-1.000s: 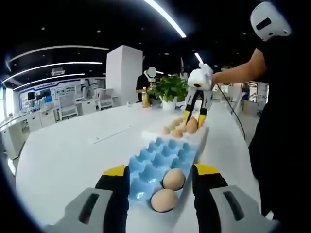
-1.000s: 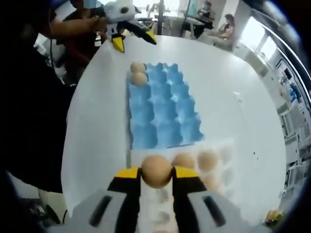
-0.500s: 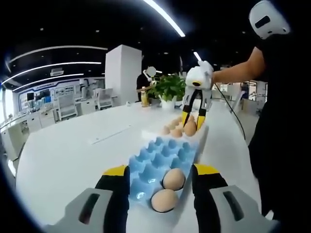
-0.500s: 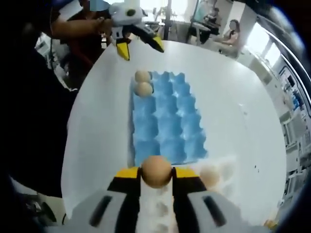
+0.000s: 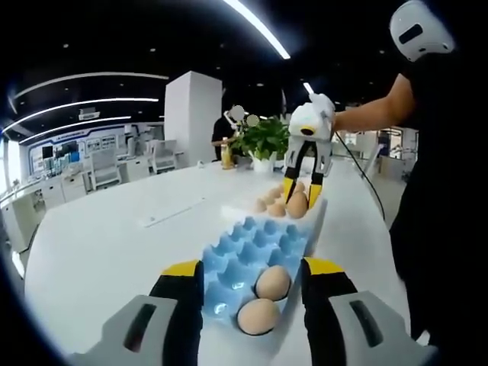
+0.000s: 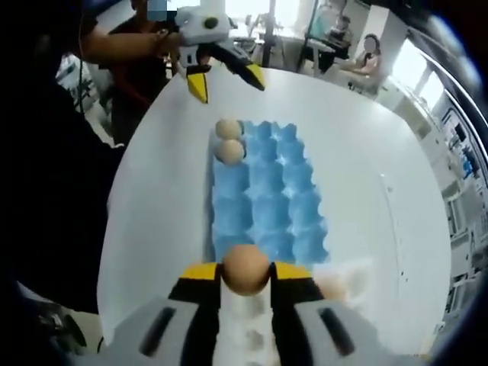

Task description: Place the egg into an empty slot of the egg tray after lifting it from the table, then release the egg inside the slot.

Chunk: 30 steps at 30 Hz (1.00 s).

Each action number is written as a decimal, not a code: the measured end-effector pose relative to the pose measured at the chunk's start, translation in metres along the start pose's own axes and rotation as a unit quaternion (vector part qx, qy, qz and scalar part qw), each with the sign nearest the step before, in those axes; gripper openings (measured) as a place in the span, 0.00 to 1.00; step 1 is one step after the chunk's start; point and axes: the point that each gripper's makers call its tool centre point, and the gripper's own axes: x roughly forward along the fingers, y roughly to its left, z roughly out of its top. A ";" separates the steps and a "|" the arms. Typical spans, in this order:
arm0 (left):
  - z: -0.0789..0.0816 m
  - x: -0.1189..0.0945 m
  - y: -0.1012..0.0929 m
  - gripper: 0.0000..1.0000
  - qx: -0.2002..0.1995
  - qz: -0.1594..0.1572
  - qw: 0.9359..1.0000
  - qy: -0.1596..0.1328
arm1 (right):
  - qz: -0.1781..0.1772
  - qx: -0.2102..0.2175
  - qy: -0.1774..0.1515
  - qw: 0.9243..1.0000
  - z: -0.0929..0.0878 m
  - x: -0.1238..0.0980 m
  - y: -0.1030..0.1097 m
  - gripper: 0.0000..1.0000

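Right gripper (image 6: pixel 245 280) now carried over blue moulded egg tray (image 6: pixel 267 198), jaws clenched on brown egg (image 6: pixel 245 268); release pending. Left gripper (image 5: pixel 252 293) jaws released, idle at 12 o'clock end.

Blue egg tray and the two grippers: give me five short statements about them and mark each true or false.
1. The right gripper is shut on a brown egg. True.
2. The blue moulded egg tray already holds two brown eggs. True.
3. Those two eggs sit in the tray row nearest the right gripper. False: they sit at the far end, close to the left gripper.
4. The left gripper is shut on an egg. False: its jaws stand open with nothing between them.
5. The held egg rests in a blue slot. False: it hangs above the table, near the tray's end beside the white tray.
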 end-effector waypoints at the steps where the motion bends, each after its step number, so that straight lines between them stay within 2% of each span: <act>1: 0.000 0.000 0.000 0.51 0.001 0.000 1.000 0.001 | 0.000 -0.003 -0.001 1.000 0.002 0.001 0.000 0.25; 12: -0.001 -0.001 0.001 0.51 0.001 0.000 1.000 0.003 | 0.012 -0.020 -0.012 1.000 0.022 0.011 0.004 0.25; 30: 0.000 -0.001 0.003 0.50 0.000 0.001 1.000 0.000 | 0.028 -0.045 -0.020 0.998 0.045 0.024 0.008 0.25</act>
